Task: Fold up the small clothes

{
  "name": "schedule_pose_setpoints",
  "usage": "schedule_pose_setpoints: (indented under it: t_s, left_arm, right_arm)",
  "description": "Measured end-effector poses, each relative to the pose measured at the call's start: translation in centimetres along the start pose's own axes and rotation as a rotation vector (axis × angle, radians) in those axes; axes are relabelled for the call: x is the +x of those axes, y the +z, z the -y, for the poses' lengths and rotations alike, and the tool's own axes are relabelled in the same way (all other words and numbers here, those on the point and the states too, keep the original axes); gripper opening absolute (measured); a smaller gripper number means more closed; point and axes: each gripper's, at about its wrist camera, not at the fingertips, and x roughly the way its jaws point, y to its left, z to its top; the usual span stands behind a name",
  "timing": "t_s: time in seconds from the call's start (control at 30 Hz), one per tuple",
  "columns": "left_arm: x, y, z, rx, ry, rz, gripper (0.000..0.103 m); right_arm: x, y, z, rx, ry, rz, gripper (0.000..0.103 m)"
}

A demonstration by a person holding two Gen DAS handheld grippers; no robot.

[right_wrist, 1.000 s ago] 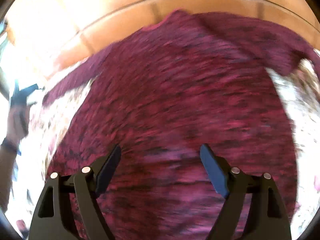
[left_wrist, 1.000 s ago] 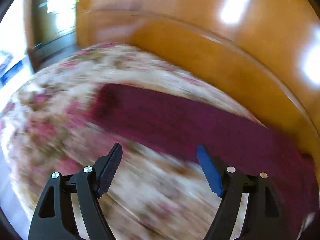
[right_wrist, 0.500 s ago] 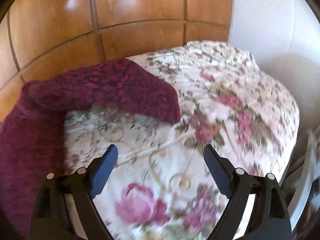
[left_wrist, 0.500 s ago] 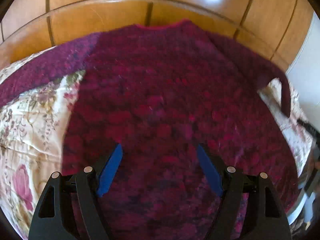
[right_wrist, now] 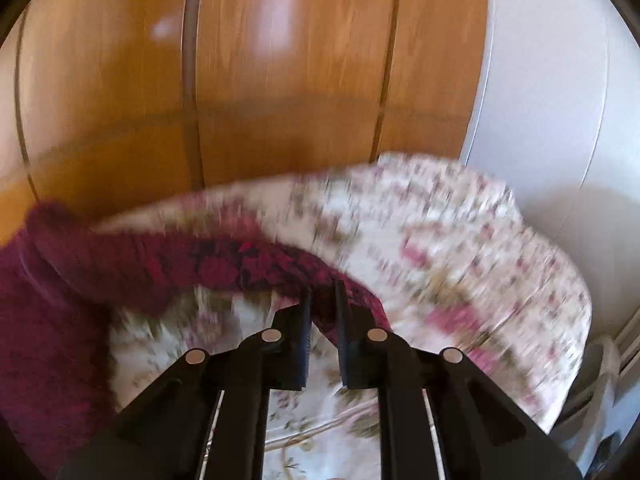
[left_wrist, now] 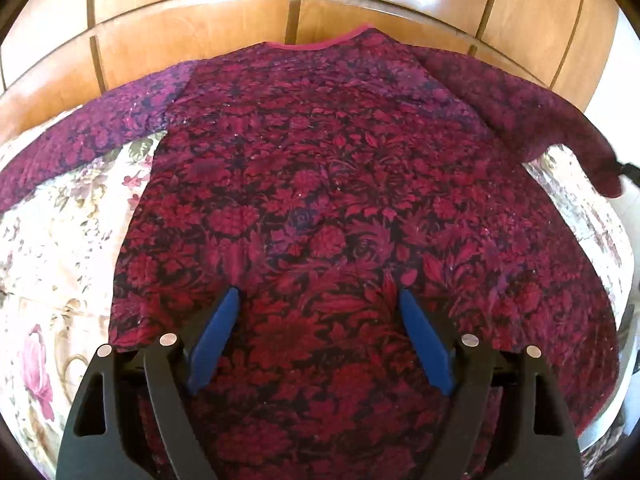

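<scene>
**Sleeve pinched, fold barely begun**

Sweater (left_wrist: pixel 340 200) lies flat and spread on the floral bedcover (left_wrist: pixel 60 248), neckline toward the wooden panelling (left_wrist: pixel 192 40), both sleeves out to the sides. No fold shows in the body yet, so nearly all the work is left: both sleeves in, then the body doubled.

The right gripper (right_wrist: pixel 322 300) has just been closing, and its jaws now stand almost together, clamped on the cuff end of the right sleeve (right_wrist: pixel 224 264), which looks lifted off the cover. This is likely the start of bringing that sleeve across the body. The left gripper (left_wrist: pixel 316 312) has its jaws wide, having just opened a little further, with nothing between the pads; it hovers over the lower middle of the garment.

The hem reaches close to the bed's near edge, and the right side of the bedcover ends near a white wall (right_wrist: pixel 560 100). Panelling sits just behind the neckline. Open room lies mainly inward, over the sweater itself.
</scene>
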Motion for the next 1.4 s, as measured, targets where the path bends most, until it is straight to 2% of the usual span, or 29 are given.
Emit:
schedule_pose_setpoints:
  t_s: [0.07,0.13,0.3,0.33,0.37,0.43,0.47,0.57,0.67,0.73,0.77,0.83,0.9,0.97,1.03,1.07,1.1,1.13,1.17,1.3,1.4]
  left_arm:
    - [0.1,0.1,-0.1,-0.007,-0.005,0.002,0.083]
    - [0.1,0.1,0.0,-0.008,-0.005,0.009,0.083]
    - [0.1,0.0,-0.2,-0.023,-0.019,0.02,0.083]
    - [0.1,0.0,-0.2,-0.023,-0.018,0.021,0.083]
    - [0.1,0.0,-0.2,-0.023,-0.019,0.022,0.084]
    - [0.1,0.0,-0.2,-0.028,-0.026,0.024,0.085]
    - [0.0,-0.1,-0.2,-0.027,-0.026,0.024,0.086]
    - [-0.1,-0.2,-0.1,-0.016,-0.03,0.02,0.089]
    - [0.1,-0.2,0.1,-0.007,-0.032,0.017,0.092]
    - [0.4,-0.1,0.3,0.0,-0.027,0.016,0.094]
    - [0.5,-0.1,0.4,0.003,-0.022,0.017,0.094]
    - [0.4,-0.1,0.4,0.005,-0.016,0.018,0.094]
    - [0.4,-0.1,0.4,0.0,-0.018,0.021,0.094]
    - [0.4,-0.1,0.5,0.0,-0.014,0.022,0.094]
    - [0.5,0.0,0.5,0.0,-0.013,0.023,0.094]
    - [0.4,-0.1,0.4,-0.002,-0.014,0.024,0.094]
    - [0.4,-0.1,0.4,-0.004,-0.014,0.025,0.094]
    - [0.4,-0.2,0.4,-0.004,-0.014,0.026,0.094]
    - [0.2,-0.3,0.3,-0.004,-0.014,0.028,0.094]
    - [0.3,-0.3,0.3,-0.004,-0.015,0.028,0.094]
    - [0.3,-0.2,0.3,-0.004,-0.014,0.028,0.094]
  right_arm:
    - [-1.1,2.3,1.3,0.007,-0.011,0.012,0.004]
    - [-0.8,4.5,2.4,0.027,-0.06,0.001,0.0]
    - [4.7,7.4,4.9,0.105,-0.135,-0.09,0.0]
    - [5.7,7.3,5.5,0.166,-0.107,-0.117,0.0]
    - [5.7,7.0,5.8,0.208,-0.078,-0.127,0.004]
    - [5.2,5.5,6.4,0.288,-0.015,-0.127,0.043]
    - [4.5,4.4,6.3,0.301,-0.001,-0.115,0.07]
    - [2.0,1.3,5.5,0.27,0.062,-0.14,0.07]
    - [-2.2,-1.7,4.1,0.212,0.145,-0.133,0.079]
    - [-4.5,-3.4,1.7,0.111,0.199,-0.146,0.084]
    - [-5.4,-4.3,0.3,0.067,0.221,-0.153,0.089]
    - [-5.9,-6.1,-2.4,-0.021,0.242,-0.176,0.093]
    - [-5.5,-8.3,-5.5,-0.147,0.22,-0.191,0.095]
    - [-4.6,-10.3,-8.0,-0.27,0.145,-0.185,0.095]
    - [-3.4,-12.0,-10.3,-0.432,-0.056,-0.116,0.087]
    - [-2.7,-12.4,-10.7,-0.469,-0.11,-0.092,0.065]
    - [-2.1,-12.5,-10.8,-0.471,-0.117,-0.096,0.047]
    - [-1.8,-12.2,-10.6,-0.452,-0.113,-0.109,0.038]
    - [-1.7,-11.8,-10.4,-0.438,-0.107,-0.116,0.017]
    - [-3.2,-8.0,-8.3,-0.322,-0.052,-0.094,0.011]
    - [-3.1,-3.4,-6.5,-0.258,-0.051,-0.05,0.011]
